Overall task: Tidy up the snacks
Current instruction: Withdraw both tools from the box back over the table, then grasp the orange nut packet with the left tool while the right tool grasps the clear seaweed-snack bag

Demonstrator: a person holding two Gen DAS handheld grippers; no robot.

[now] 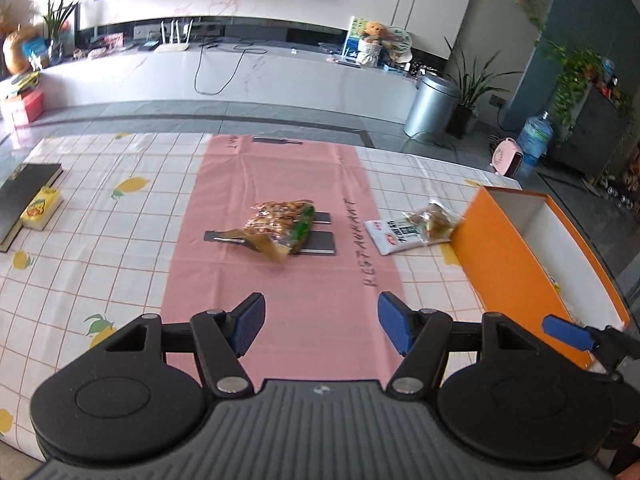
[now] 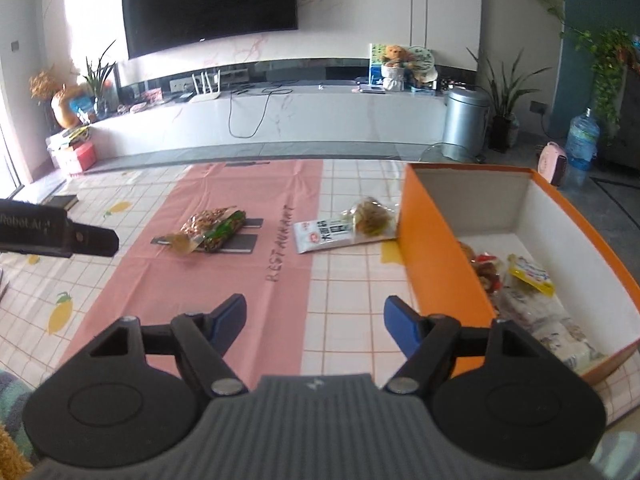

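Note:
A clear bag of brown snacks with a green band (image 1: 280,226) (image 2: 214,229) lies on the pink mat (image 1: 280,288) (image 2: 200,280). A white packet (image 1: 390,234) (image 2: 324,234) and a clear bag of round snacks (image 1: 434,220) (image 2: 370,216) lie beside the orange box (image 1: 516,256) (image 2: 444,264). The box holds several snack packets (image 2: 528,296). My left gripper (image 1: 320,328) is open and empty, near the mat's front. My right gripper (image 2: 314,322) is open and empty, left of the box; one of its blue fingers (image 1: 568,332) shows in the left wrist view.
A black book (image 1: 24,200) and a yellow packet (image 1: 40,208) lie at the table's left. The left gripper's body (image 2: 60,234) shows at the left of the right wrist view. Beyond the table stand a TV bench, a metal bin (image 1: 430,104) and plants.

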